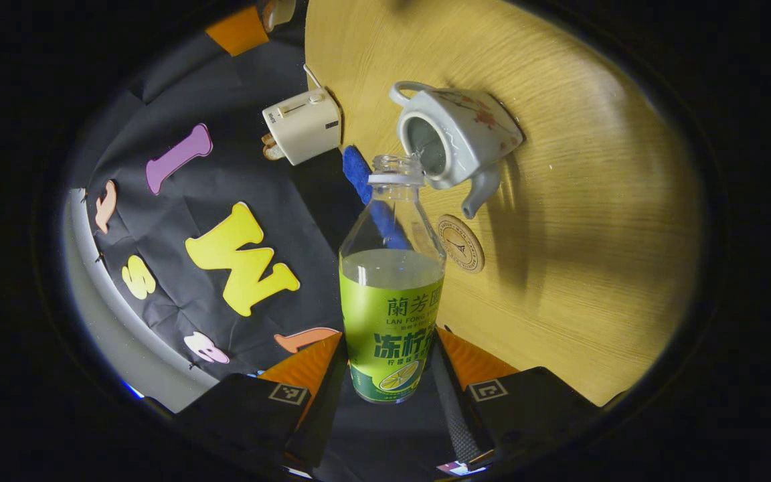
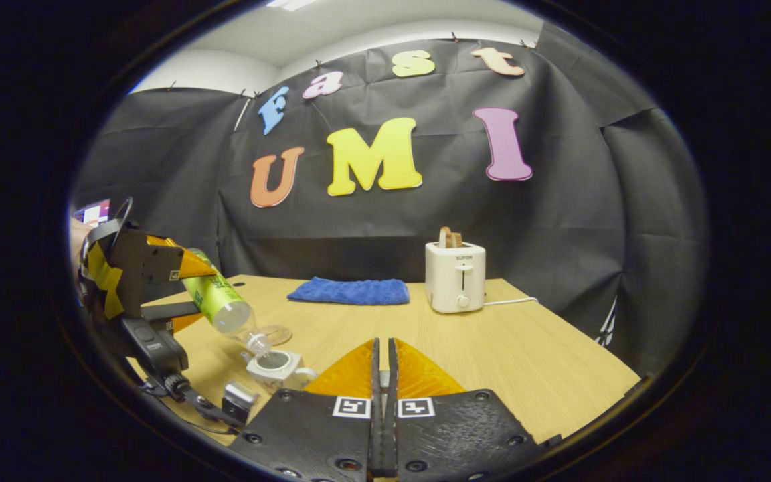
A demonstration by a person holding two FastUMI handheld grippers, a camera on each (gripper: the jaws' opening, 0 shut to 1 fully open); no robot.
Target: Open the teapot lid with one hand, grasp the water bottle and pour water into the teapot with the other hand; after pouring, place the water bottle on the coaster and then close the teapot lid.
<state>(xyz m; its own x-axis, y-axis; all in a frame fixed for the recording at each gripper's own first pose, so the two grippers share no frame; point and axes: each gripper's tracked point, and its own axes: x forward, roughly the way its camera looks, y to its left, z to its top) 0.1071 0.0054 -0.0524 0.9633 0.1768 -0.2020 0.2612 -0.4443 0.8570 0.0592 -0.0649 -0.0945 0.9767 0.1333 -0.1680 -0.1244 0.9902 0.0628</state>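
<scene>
The left gripper (image 1: 389,385) has its jaws clamped on the labelled lower body of the water bottle (image 1: 391,294), a hold low enough to leave the neck free for pouring. The bottle's long axis runs away from the jaws and tilts down, mouth just over the open teapot (image 1: 456,137), whose spout points toward the coaster (image 1: 460,242) on the wooden surface (image 1: 593,201). In the right gripper view, the right gripper (image 2: 383,375) has its jaws together, nearly touching; whether they pinch the lid cannot be told. Beyond stand a toaster (image 2: 454,276) and a blue cloth (image 2: 350,291).
</scene>
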